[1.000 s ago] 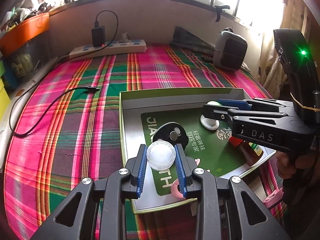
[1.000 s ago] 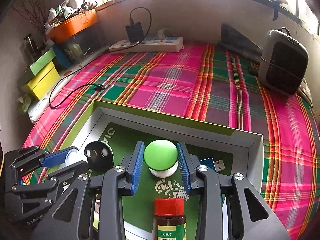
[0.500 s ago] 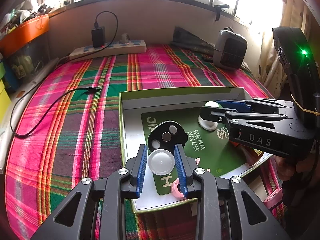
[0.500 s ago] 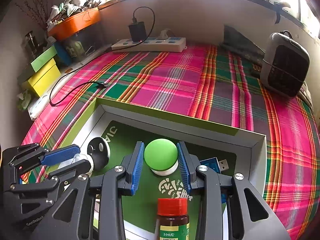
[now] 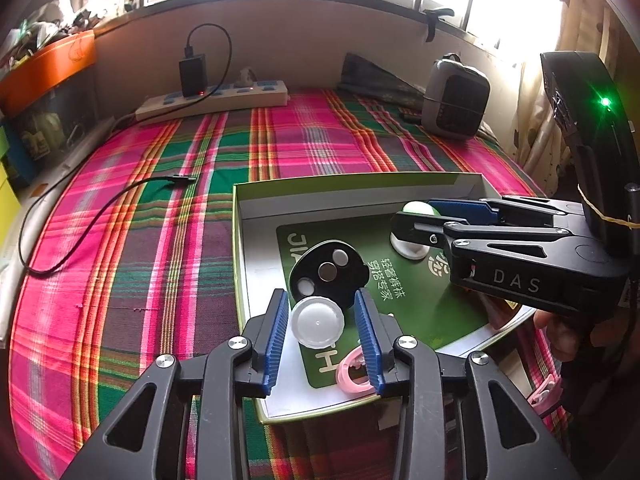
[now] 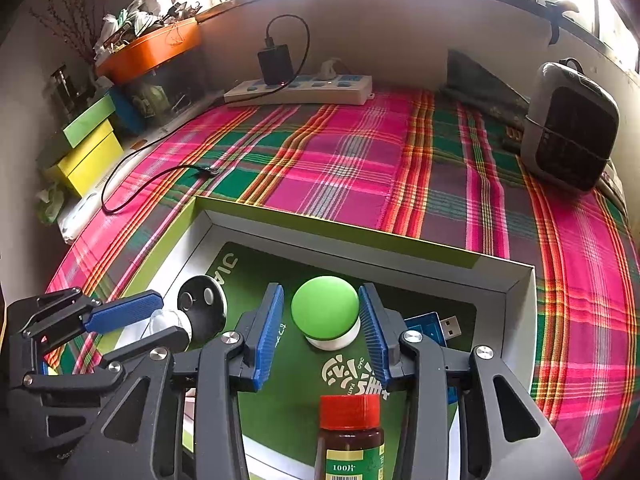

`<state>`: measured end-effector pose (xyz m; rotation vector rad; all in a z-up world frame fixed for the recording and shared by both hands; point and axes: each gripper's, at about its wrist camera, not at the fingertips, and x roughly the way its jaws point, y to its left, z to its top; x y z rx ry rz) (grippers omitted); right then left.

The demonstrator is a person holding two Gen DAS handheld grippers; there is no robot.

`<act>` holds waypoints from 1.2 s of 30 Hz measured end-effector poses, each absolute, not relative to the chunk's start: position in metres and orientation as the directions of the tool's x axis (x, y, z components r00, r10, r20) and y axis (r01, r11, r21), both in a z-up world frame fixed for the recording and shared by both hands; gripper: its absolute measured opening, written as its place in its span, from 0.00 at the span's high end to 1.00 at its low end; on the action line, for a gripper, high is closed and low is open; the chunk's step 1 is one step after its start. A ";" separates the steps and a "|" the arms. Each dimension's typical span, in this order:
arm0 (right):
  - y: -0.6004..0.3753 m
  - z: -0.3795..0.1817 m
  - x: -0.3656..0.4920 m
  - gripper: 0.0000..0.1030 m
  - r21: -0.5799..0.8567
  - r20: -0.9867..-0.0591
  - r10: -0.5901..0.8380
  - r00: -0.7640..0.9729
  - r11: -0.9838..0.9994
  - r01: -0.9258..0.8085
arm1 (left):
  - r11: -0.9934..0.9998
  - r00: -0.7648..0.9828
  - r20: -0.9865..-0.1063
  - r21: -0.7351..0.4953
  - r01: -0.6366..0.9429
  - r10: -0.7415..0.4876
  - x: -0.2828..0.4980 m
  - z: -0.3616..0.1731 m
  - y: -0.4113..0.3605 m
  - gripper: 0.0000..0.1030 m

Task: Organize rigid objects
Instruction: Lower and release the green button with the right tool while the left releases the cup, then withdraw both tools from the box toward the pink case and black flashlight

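An open green-rimmed box [image 5: 340,179] [image 6: 360,232] lies on the plaid cloth. My left gripper [image 5: 320,322] is open around a clear white lid [image 5: 317,321], which lies in the box with gaps on both sides. A black disc [image 5: 328,272] [image 6: 202,308] lies just beyond the lid. My right gripper [image 6: 322,316] is open around a green-topped white button [image 6: 325,312], not touching it. The button also shows in the left wrist view [image 5: 414,240]. A red-capped bottle [image 6: 350,432] stands below my right gripper.
A pink ring [image 5: 352,372] and a blue USB stick [image 6: 432,326] lie in the box. A power strip [image 5: 216,98] with charger, a loose black cable [image 5: 100,212] and a grey heater [image 6: 570,124] sit on the cloth. Yellow and green boxes [image 6: 88,148] stand at the left.
My left gripper has opened and the white lid now rests in the box. My right gripper has opened slightly around the green button. Both grippers drew back a little.
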<state>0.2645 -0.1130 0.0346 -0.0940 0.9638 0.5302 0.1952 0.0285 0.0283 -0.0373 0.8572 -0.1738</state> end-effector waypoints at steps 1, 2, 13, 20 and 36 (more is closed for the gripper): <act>-0.113 0.035 0.264 0.61 0.154 -0.801 0.387 0.456 0.870 -0.468 | 0.985 0.641 -0.748 -0.103 0.138 -0.168 0.194 0.028 0.028 0.65; -0.113 0.035 0.264 0.61 0.157 -0.800 0.390 0.456 0.870 -0.468 | 0.985 0.642 -0.748 -0.104 0.140 -0.170 0.194 0.029 0.027 0.63; -0.120 0.043 0.255 0.60 0.176 -0.782 0.404 0.474 0.873 -0.455 | 0.987 0.659 -0.735 -0.087 0.138 -0.157 0.183 0.036 0.024 0.60; -0.125 0.052 0.243 0.60 0.184 -0.765 0.415 0.492 0.874 -0.450 | 0.986 0.673 -0.722 -0.088 0.143 -0.162 0.170 0.043 0.023 0.59; -0.139 0.071 0.197 0.60 0.191 -0.727 0.434 0.532 0.872 -0.451 | 0.992 0.725 -0.682 -0.013 0.127 -0.101 0.126 0.056 0.022 0.59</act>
